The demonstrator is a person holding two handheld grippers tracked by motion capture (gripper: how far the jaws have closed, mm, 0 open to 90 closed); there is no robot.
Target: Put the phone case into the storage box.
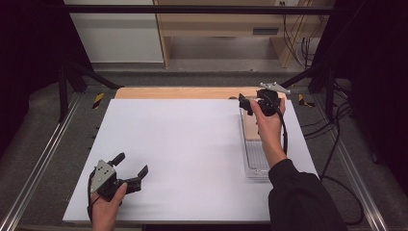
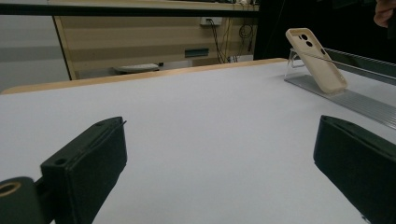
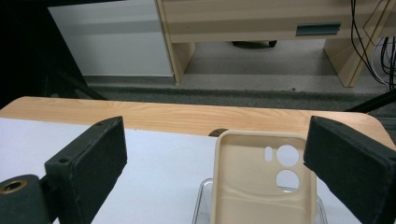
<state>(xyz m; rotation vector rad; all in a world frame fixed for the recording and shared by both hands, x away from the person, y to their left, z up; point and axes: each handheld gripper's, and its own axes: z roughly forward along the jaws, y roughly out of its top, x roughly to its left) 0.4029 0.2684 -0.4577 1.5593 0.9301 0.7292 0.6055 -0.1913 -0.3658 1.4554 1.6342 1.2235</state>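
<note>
Right claw [image 1: 246, 102] hovers at the far right of the white tabletop [image 1: 183, 149], held from behind by the person's right hand [image 1: 267, 120], whose dark sleeve runs in from the bottom edge. Its jaws stand wide apart and hold nothing. In the right gripper view the same claw [image 3: 215, 154] frames a beige soft-plastic phone case with round camera cut-outs [image 3: 264, 182]; the case sits between the two black jaws but nearer the right one, and whether that jaw touches it cannot be told.

That phone case [image 2: 316, 59] leans tilted back against a clear acrylic stand [image 2: 299, 58], which rises from a long transparent ribbed tray [image 1: 255, 161] lying along the tabletop's right side. In the high view the case [image 1: 250, 127] shows as a pale strip just beside the right hand.

Left claw [image 1: 131, 166] rests low at the near left corner of the tabletop, gripped by the left hand [image 1: 107, 207], well apart from the case. Its jaws are also spread wide and empty, with bare white surface between them in the left gripper view [image 2: 219, 168].
</note>
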